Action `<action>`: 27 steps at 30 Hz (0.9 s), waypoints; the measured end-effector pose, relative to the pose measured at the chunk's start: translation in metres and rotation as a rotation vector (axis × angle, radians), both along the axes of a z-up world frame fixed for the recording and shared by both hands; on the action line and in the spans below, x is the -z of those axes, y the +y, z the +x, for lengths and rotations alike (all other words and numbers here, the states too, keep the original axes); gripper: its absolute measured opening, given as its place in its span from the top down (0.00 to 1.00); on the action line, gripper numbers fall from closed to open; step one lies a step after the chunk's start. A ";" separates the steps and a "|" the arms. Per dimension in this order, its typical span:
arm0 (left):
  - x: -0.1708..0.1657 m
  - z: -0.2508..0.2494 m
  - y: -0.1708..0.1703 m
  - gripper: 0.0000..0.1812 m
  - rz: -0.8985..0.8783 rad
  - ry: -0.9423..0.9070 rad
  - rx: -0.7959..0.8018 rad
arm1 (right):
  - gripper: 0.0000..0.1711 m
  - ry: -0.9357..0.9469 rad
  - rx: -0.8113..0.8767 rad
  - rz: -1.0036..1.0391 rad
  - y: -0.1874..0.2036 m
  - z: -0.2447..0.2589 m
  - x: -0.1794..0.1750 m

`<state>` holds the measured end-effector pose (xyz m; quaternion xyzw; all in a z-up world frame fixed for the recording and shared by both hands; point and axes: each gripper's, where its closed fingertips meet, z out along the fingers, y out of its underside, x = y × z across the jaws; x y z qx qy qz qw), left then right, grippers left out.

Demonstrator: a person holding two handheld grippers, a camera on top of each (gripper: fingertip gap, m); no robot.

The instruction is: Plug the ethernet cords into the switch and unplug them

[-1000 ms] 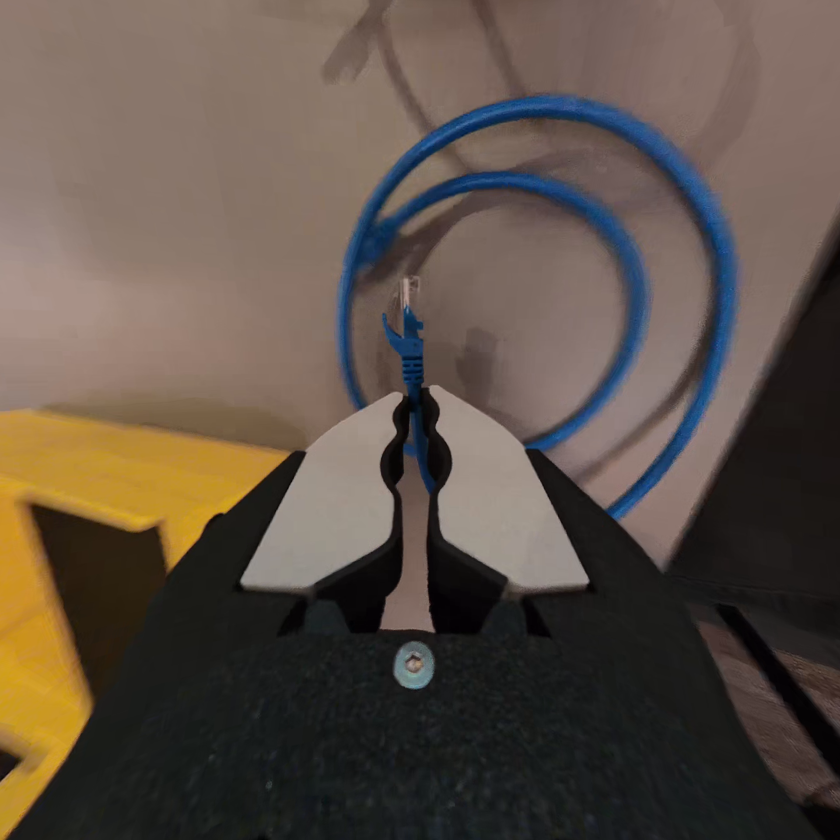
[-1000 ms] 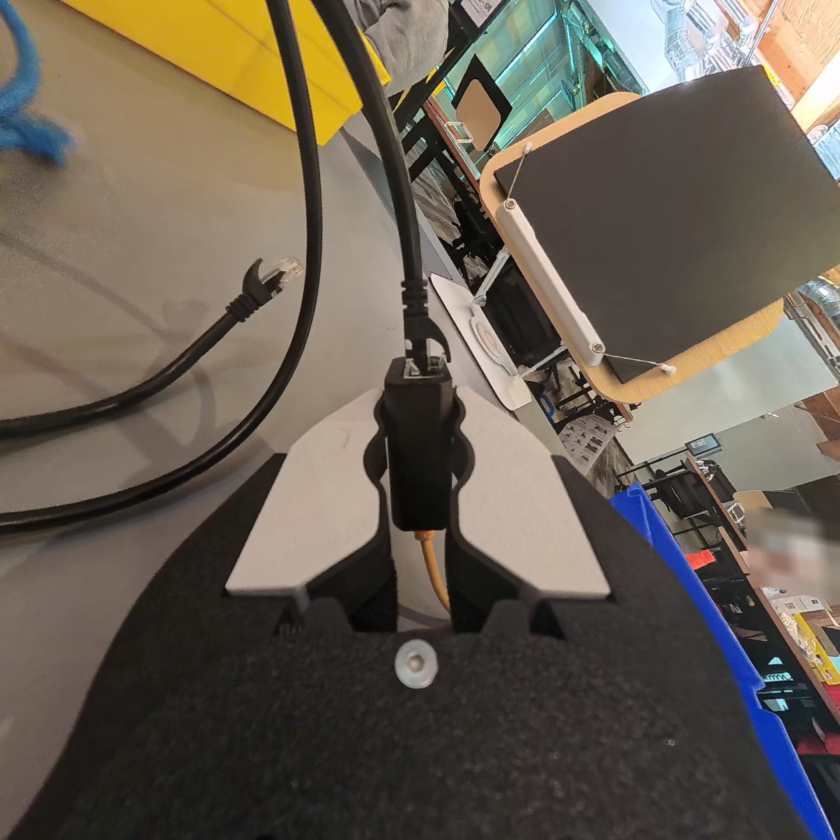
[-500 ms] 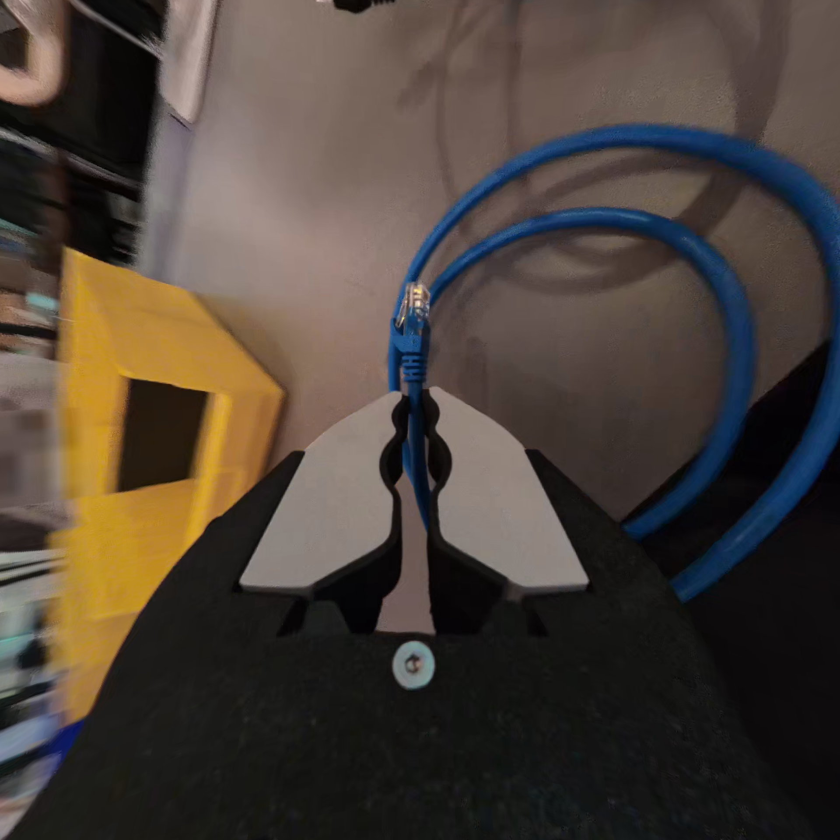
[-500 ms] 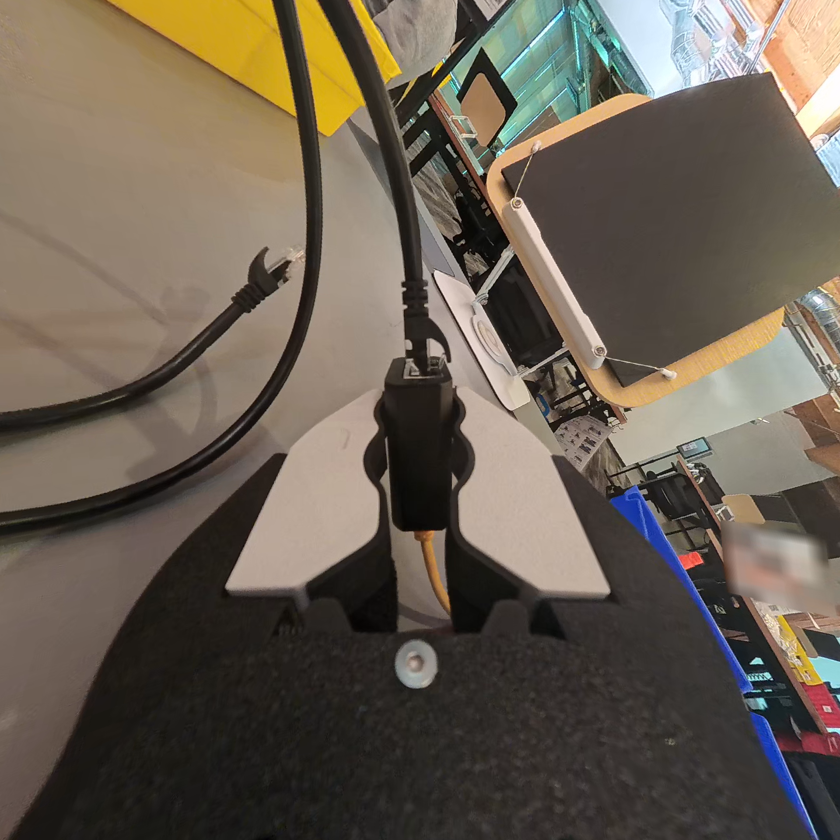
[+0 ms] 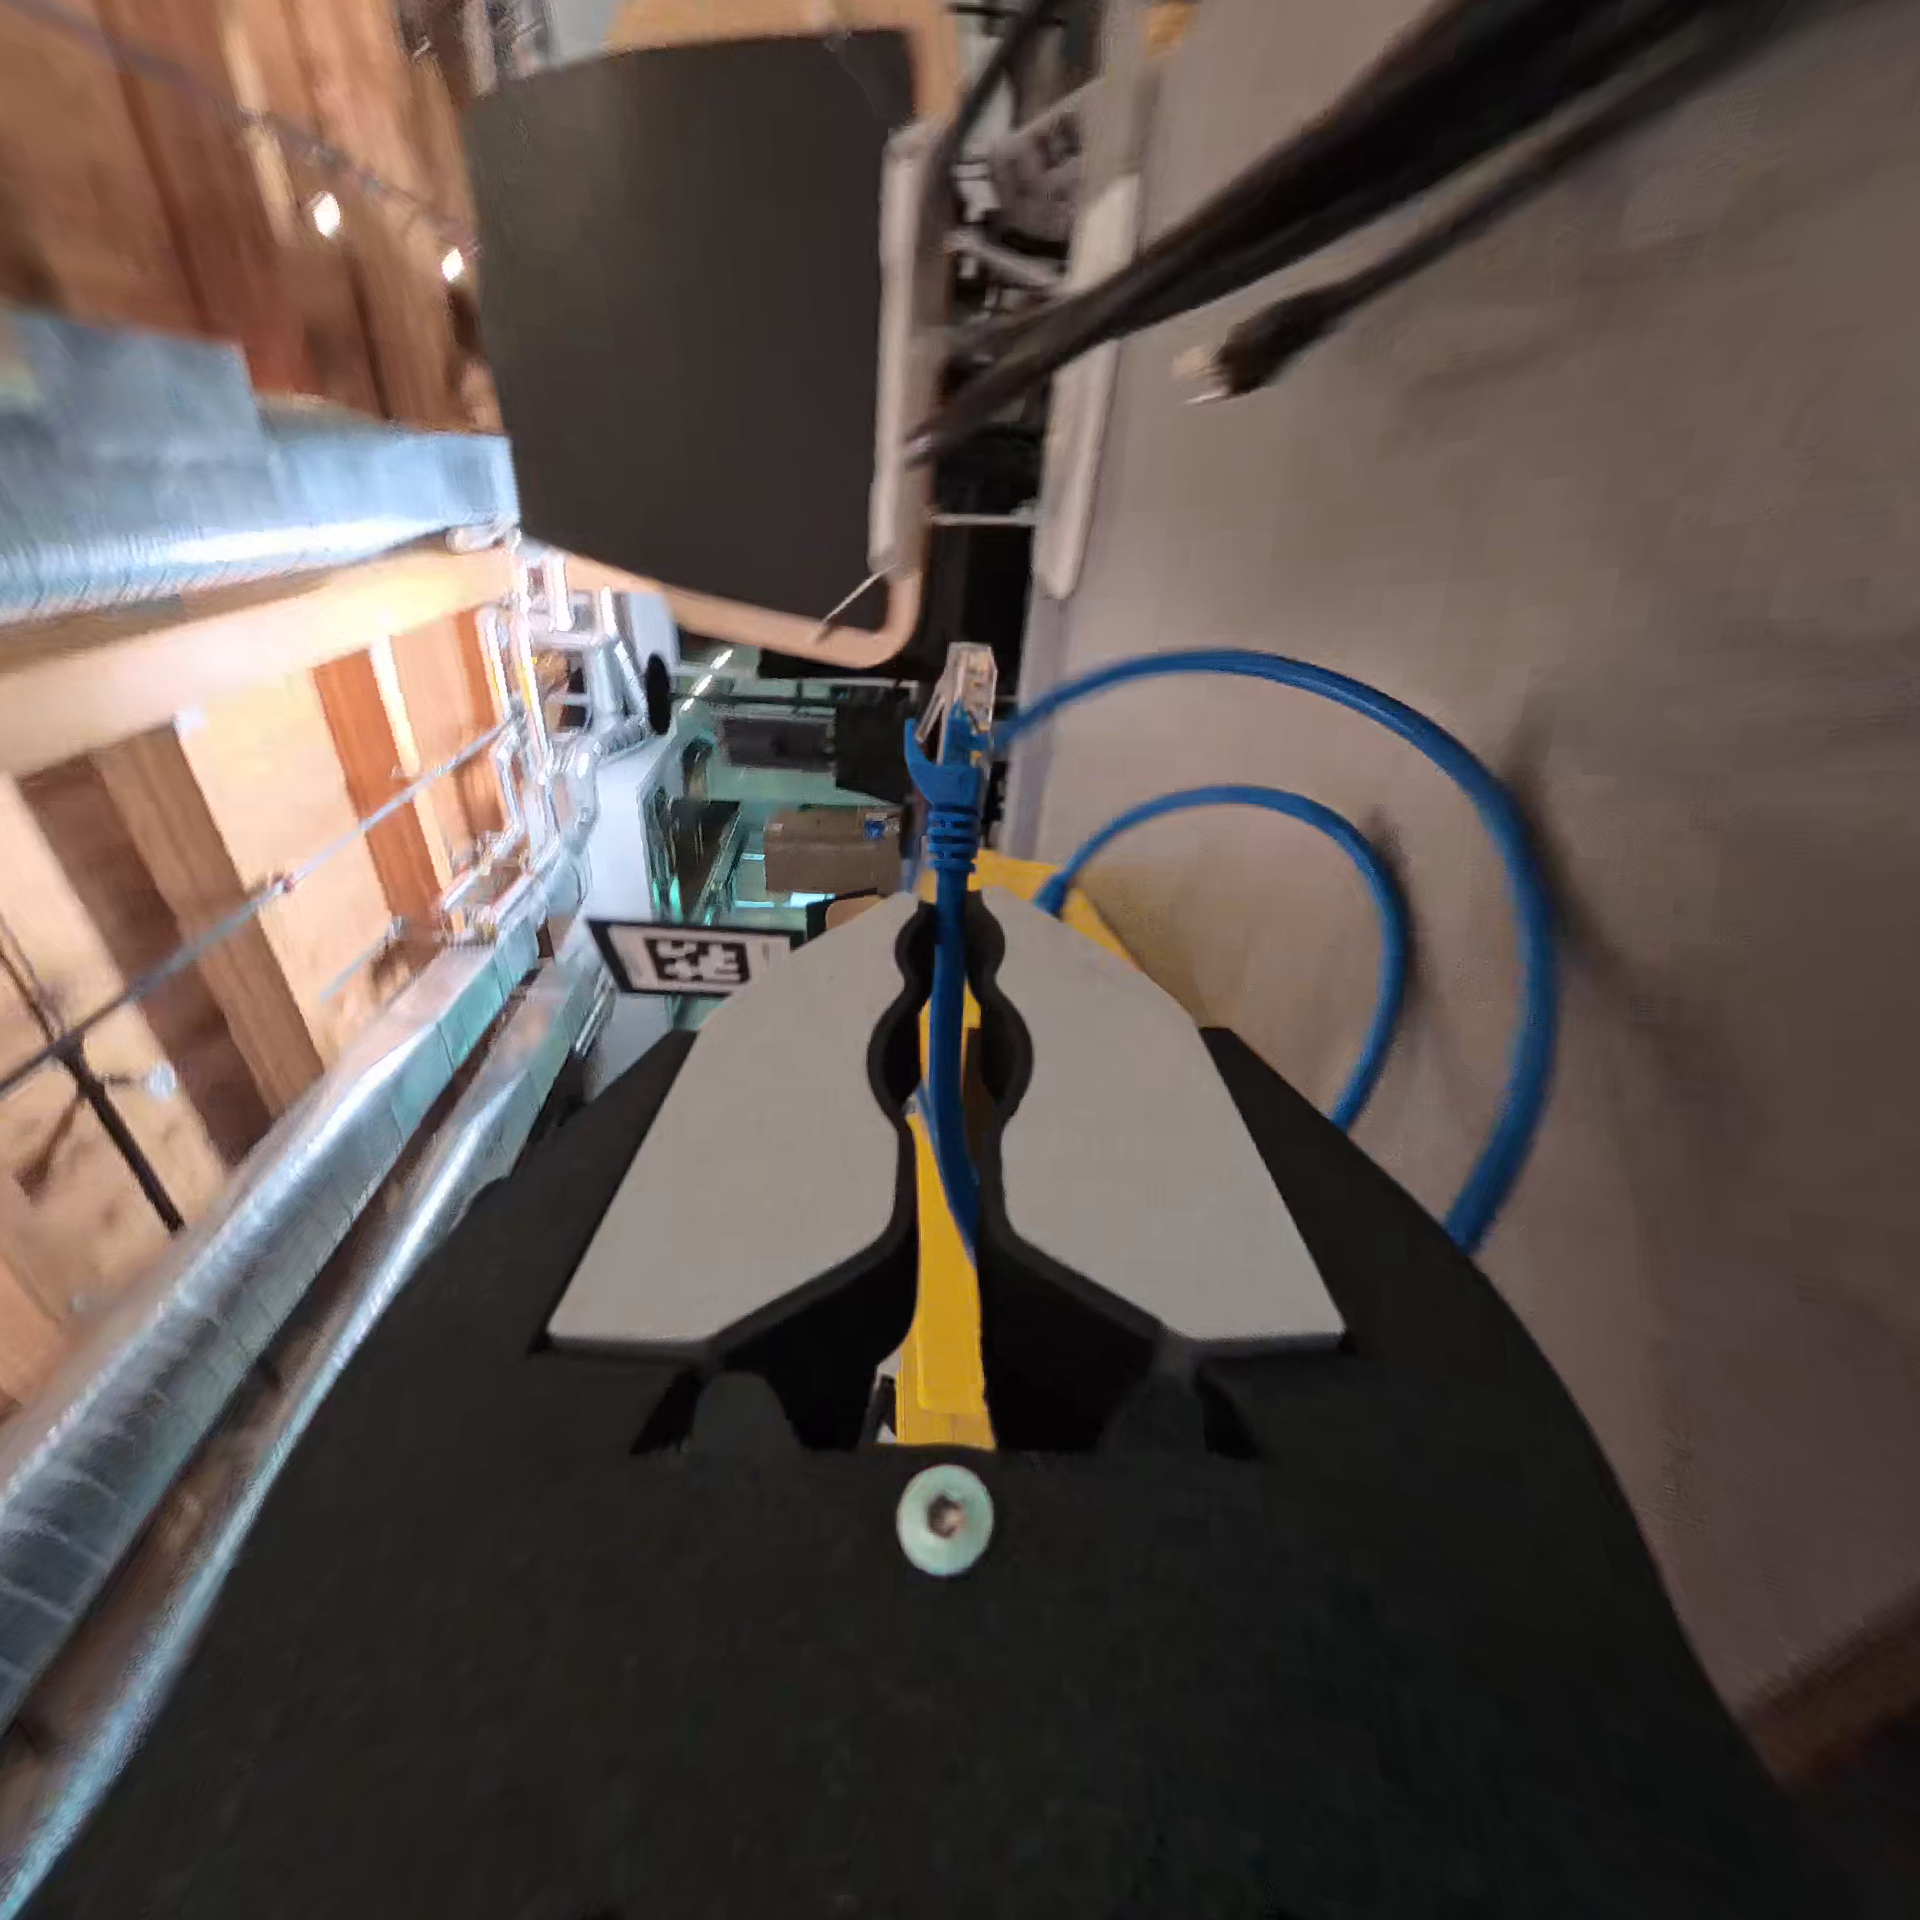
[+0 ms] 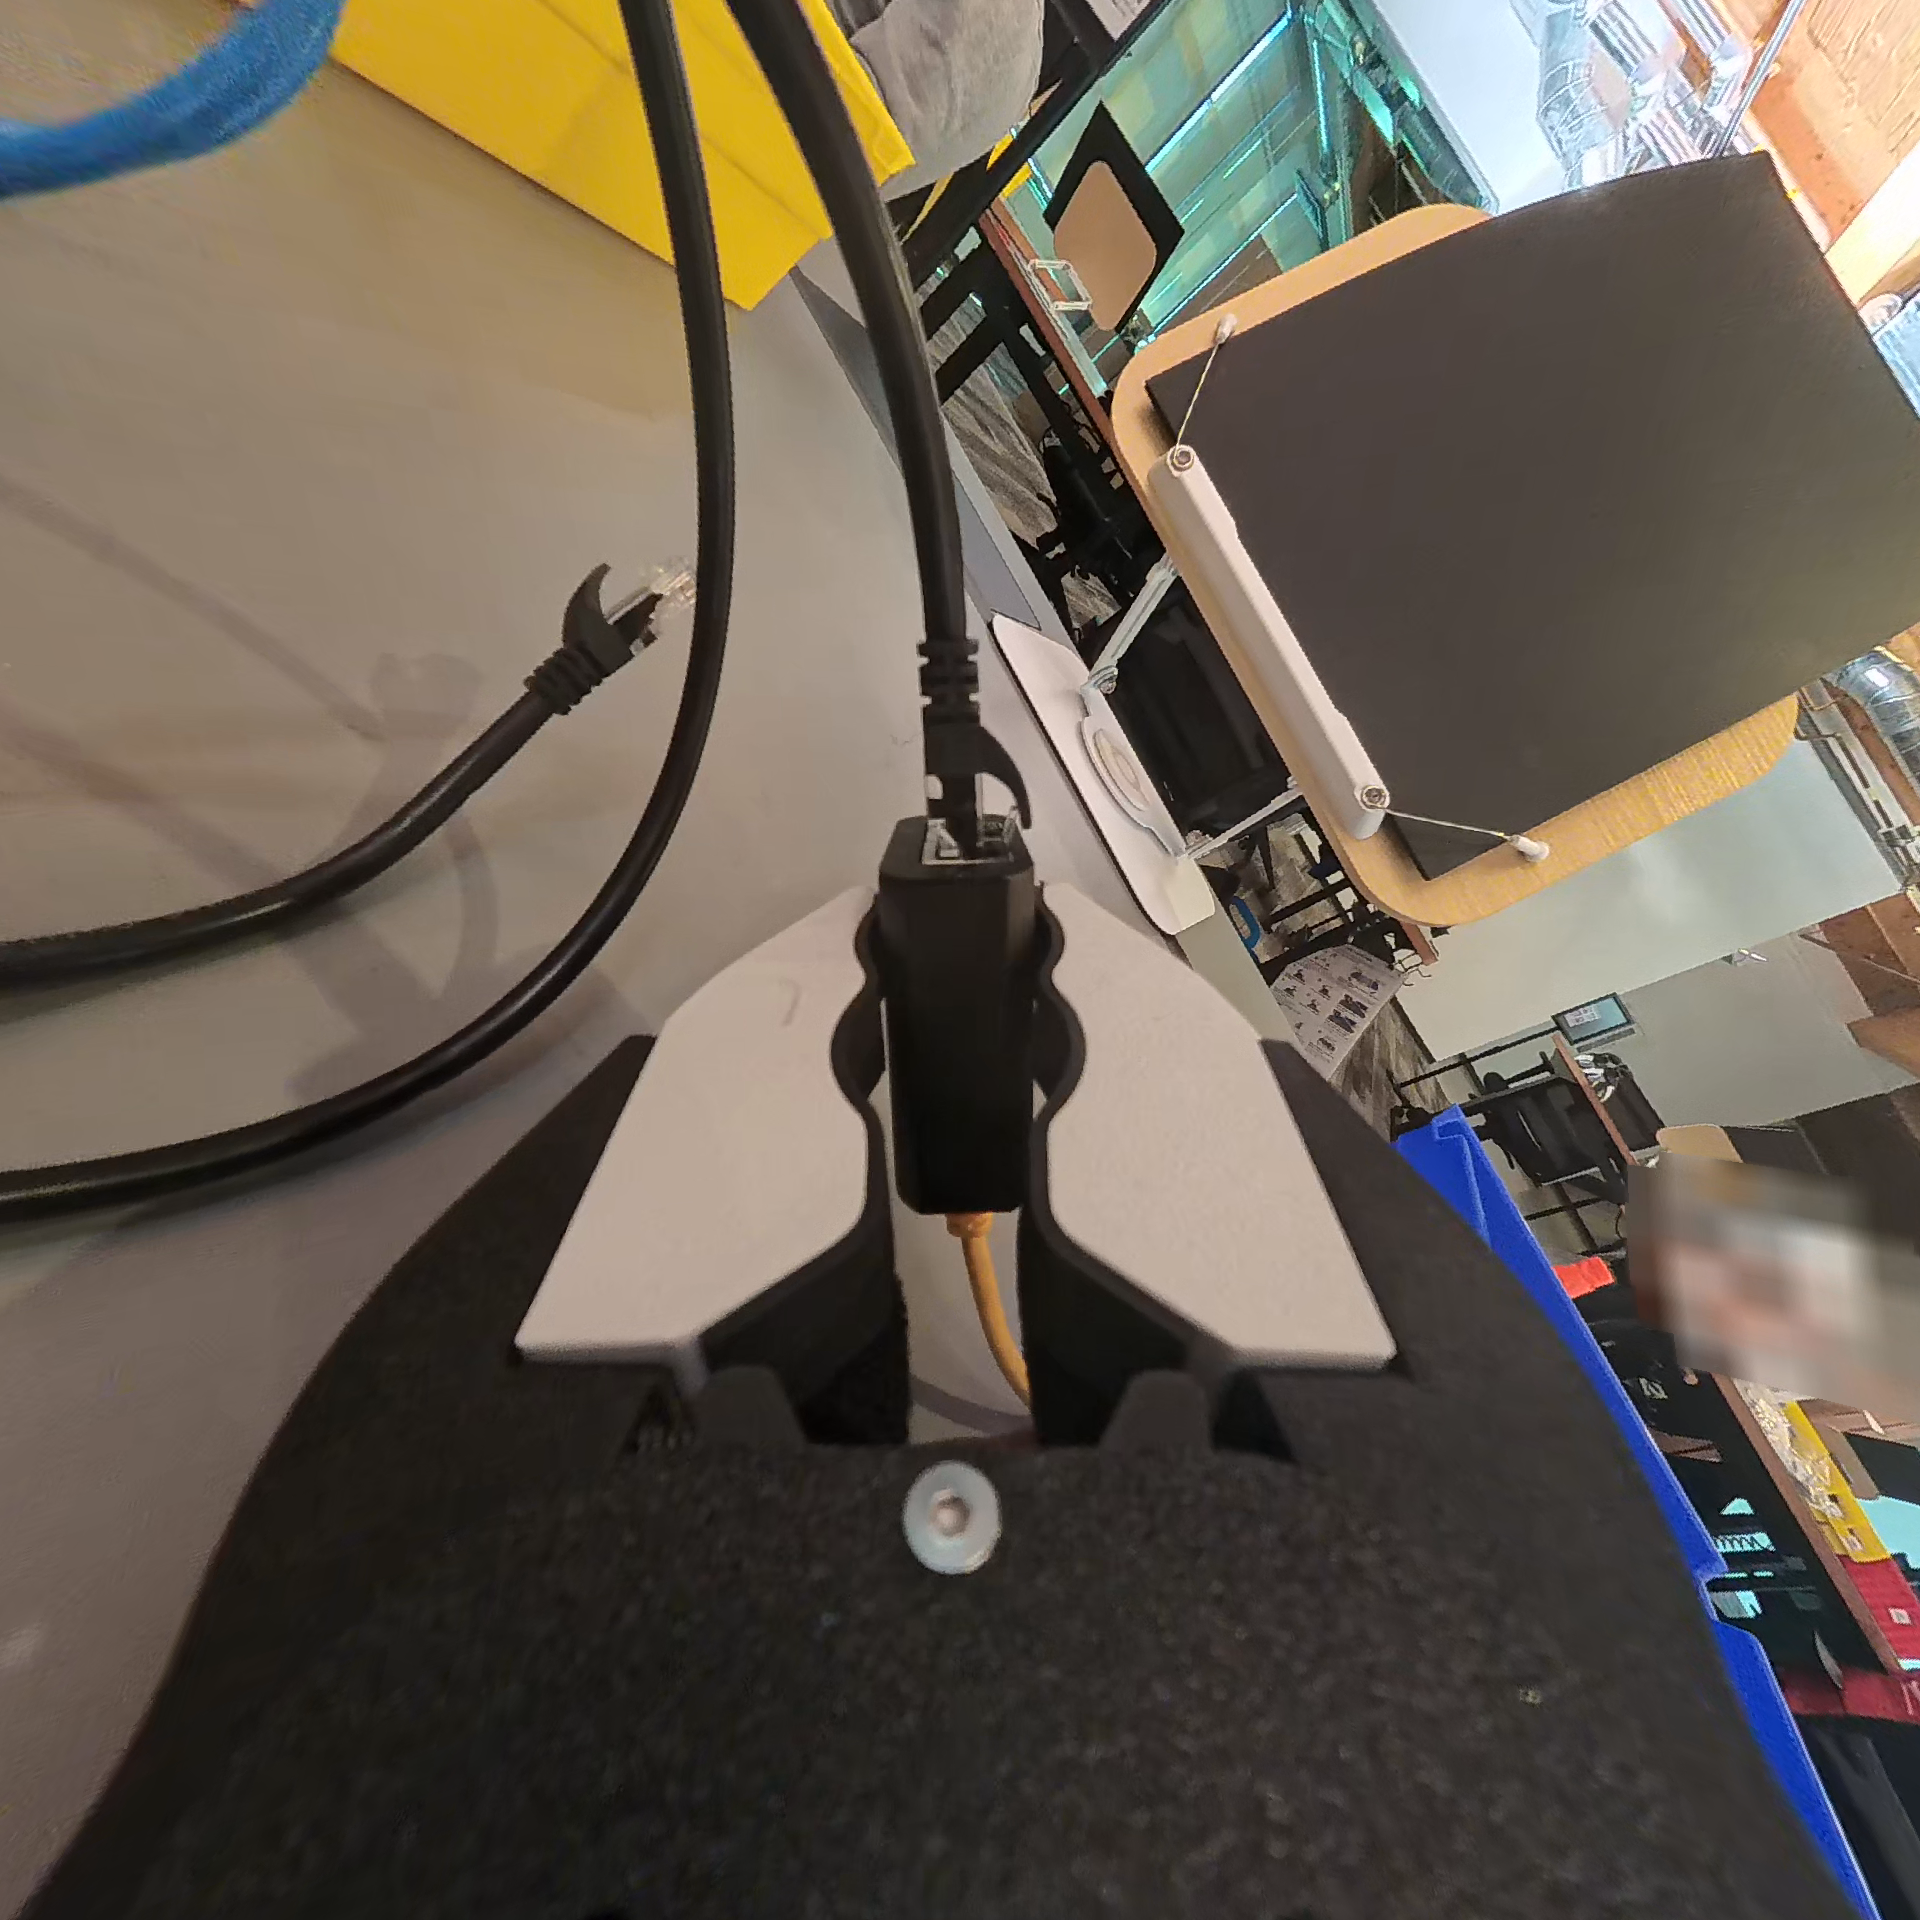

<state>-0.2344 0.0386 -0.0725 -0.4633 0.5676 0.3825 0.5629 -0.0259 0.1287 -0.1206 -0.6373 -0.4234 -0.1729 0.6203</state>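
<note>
My left gripper is shut on a blue ethernet cord just behind its clear plug, which sticks out past the fingertips in the air. The cord loops over the grey table to the right. My right gripper is shut on a small black switch, held upright above the table. A black ethernet cord is plugged into its top port. An orange cord leaves its lower end. A second black plug lies loose on the table; it is blurred in the left wrist view.
A yellow bin stands at the table's far side, and part of it shows in the left wrist view. A dark panel with a tan rim stands past the table edge. A blue bin is at the right. My right fingertips sit around 25 cm from my left ones.
My left gripper has swung and rolled with the blue cord, from facing the tabletop to facing the room beyond the table edge. My right gripper and the switch have held still.
</note>
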 end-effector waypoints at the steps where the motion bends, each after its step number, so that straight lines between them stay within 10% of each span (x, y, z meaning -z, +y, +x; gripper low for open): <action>1: 0.020 0.010 -0.009 0.97 -0.038 0.045 0.023 | 0.86 0.002 -0.001 0.000 0.000 0.000 0.000; 9: 0.109 0.033 -0.044 0.97 -0.871 -0.238 0.073 | 0.86 0.009 -0.001 -0.006 0.001 0.001 0.000; 21: 0.077 0.017 -0.043 0.86 -1.525 -0.928 0.130 | 0.86 0.009 -0.003 -0.016 0.001 0.000 0.002; 27: 0.078 0.005 -0.078 0.76 -1.706 -0.945 0.172 | 0.86 0.006 -0.005 -0.022 0.001 0.000 0.003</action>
